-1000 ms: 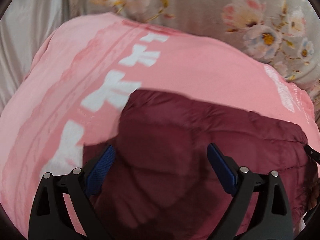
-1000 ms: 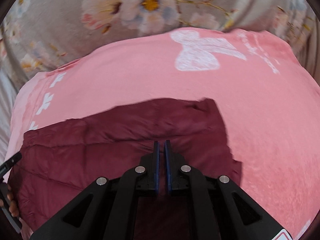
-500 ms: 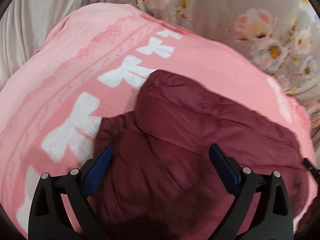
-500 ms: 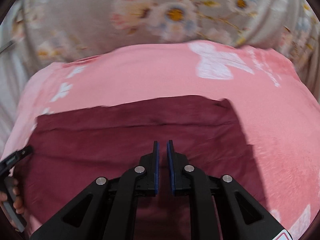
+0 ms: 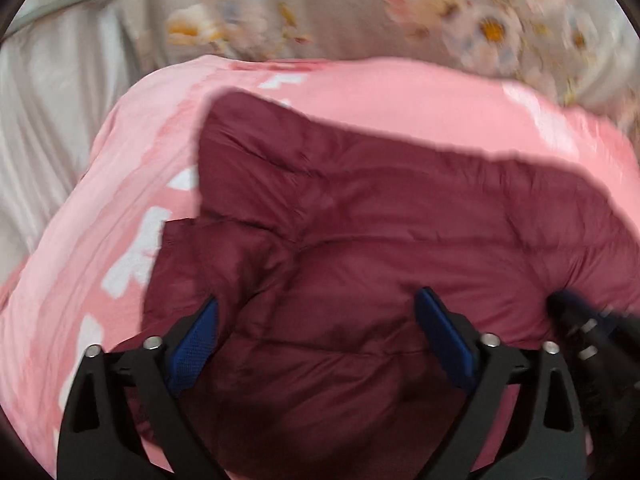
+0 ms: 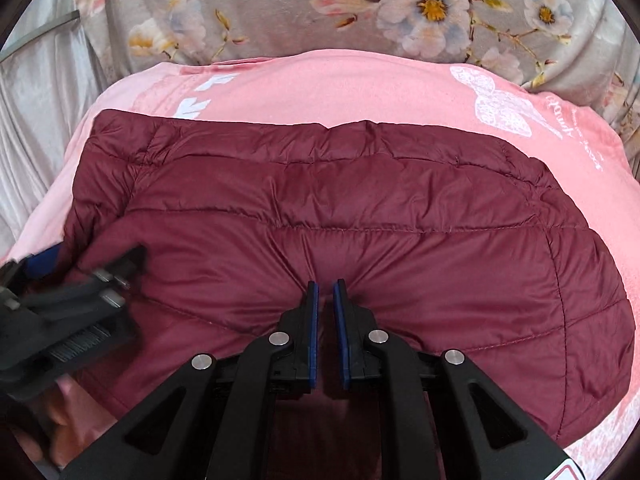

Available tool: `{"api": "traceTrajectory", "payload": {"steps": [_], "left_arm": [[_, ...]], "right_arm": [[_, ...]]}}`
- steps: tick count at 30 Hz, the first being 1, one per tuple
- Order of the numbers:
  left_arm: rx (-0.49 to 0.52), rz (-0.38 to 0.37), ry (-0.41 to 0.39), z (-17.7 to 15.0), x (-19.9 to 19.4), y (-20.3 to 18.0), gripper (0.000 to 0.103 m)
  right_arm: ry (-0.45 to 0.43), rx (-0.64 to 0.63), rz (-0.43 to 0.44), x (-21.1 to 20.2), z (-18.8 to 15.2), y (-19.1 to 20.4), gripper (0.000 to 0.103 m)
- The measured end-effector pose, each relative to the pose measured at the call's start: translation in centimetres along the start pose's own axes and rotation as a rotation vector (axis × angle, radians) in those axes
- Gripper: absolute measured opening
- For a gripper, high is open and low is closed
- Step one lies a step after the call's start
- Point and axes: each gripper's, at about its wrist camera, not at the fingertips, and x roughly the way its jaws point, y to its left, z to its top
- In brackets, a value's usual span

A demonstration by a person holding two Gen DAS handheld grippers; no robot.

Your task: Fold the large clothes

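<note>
Both cameras looked down and forward from close above the jacket [image 6: 320, 208] on the pink blanket [image 6: 340, 84]. Both saw it. The right view also saw the left claw [image 6: 86, 264].

A maroon quilted jacket [image 5: 360, 240] is seen spread on a pink blanket [image 5: 100, 240] printed with white bows, a folded flap laid across its upper half. The left gripper [image 5: 316, 340] is held wide apart above the padding, nothing between its blue pads [image 5: 192, 344]. Floral bedding [image 5: 320, 8] is blurred behind.
</note>
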Motion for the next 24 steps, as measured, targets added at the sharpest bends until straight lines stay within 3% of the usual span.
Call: {"api": "traceTrajectory", "payload": {"steps": [3, 6, 12, 16, 24], "left_arm": [[-0.104, -0.135, -0.096, 2.0, -4.2, 2.3, 0.090], [-0.047, -0.182, -0.116, 3.1, -4.7, 1.1, 0.090], [0.006, -0.125, 0.078, 0.3, 3.2, -1.6, 0.086], [0.062, -0.068, 0.048, -1.0, 4.2, -2.5, 0.089], [0.074, -0.048, 0.041, -1.8, 5.5, -2.4, 0.093]], "right_arm": [[-0.007, 0.017, 0.038, -0.4, 0.0, -0.1, 0.012], [-0.018, 0.074, 0.107, -1.1, 0.2, -0.2, 0.012], [0.003, 0.058, 0.098, -0.2, 0.1, 0.1, 0.012], [-0.001, 0.051, 0.091, 0.7, -0.3, 0.1, 0.011], [-0.002, 0.064, 0.105, 1.4, -0.7, -0.3, 0.011]]}}
